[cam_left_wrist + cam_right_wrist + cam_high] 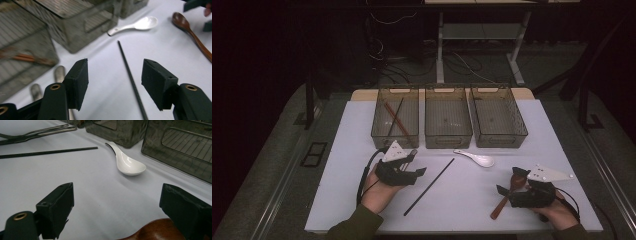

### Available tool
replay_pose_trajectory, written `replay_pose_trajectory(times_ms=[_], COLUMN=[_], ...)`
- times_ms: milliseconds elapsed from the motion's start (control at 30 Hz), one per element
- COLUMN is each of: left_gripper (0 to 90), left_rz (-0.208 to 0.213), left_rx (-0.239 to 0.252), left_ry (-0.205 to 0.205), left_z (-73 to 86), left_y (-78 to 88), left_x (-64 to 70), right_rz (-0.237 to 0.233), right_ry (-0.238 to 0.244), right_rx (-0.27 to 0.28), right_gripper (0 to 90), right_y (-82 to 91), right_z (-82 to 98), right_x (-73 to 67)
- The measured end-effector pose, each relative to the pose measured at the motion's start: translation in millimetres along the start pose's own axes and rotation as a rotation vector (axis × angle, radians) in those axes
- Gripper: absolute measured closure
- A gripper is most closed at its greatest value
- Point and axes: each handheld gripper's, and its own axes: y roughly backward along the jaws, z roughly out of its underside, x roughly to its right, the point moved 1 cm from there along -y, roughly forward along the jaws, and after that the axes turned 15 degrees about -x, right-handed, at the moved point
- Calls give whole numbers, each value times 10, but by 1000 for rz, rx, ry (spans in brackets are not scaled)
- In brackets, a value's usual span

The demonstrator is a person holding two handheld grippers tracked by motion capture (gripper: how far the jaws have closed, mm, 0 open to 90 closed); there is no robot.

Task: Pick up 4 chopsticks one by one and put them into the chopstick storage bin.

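Note:
A long black chopstick [429, 186] lies slantwise on the white table [362, 200]. My left gripper [418, 164] hovers just left of its far end. In the left gripper view the jaws of this gripper [116, 72] stand open, and the chopstick [130, 77] runs along the table between them, untouched. A brown wooden spoon [504, 197] lies at the right. My right gripper [508, 181] stands open over its bowl, and the bowl [155, 230] shows low between the jaws of that gripper [118, 195]. A white ceramic spoon [475, 158] rests in the middle.
Three dark see-through bins stand in a row at the back: left [394, 140], middle [448, 140] and right [502, 140]. The left one holds a reddish and a dark chopstick [393, 117]. Metal utensil handles [59, 73] lie on the table under my left gripper.

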Motion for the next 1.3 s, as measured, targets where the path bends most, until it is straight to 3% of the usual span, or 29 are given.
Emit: replay_pose_trajectory(times_ms=[133, 333, 400, 500, 633, 767, 1033, 1300], left_gripper=[423, 560, 624, 697, 755, 815, 818, 807], left_rz=[9, 24, 28, 57, 69, 78, 88, 70], left_rx=[-31, -66, -83, -88, -119, -123, -167, -196], left_ry=[-4, 2, -13, 6, -16, -10, -7, -19], left_z=[69, 161, 158, 147, 138, 129, 144, 157], left_y=[-66, -143, -181, -248, -306, -337, -423, -472], left_x=[54, 129, 148, 161, 193, 222, 252, 275], right_rz=[2, 3, 2, 2, 2, 1, 1, 0], right_ry=[-1, 0, 2, 8, 8, 10, 10, 10], right_rx=[-3, -4, -5, -5, -7, -10, -10, -10], right_gripper=[119, 119, 119, 119, 119, 119, 119, 119], right_y=[-5, -3, -7, -12, -16, -20, -20, -20], right_z=[2, 3, 2, 1, 0, 1, 2, 1], right_x=[2, 0, 0, -5, -7, -7, -8, -8])
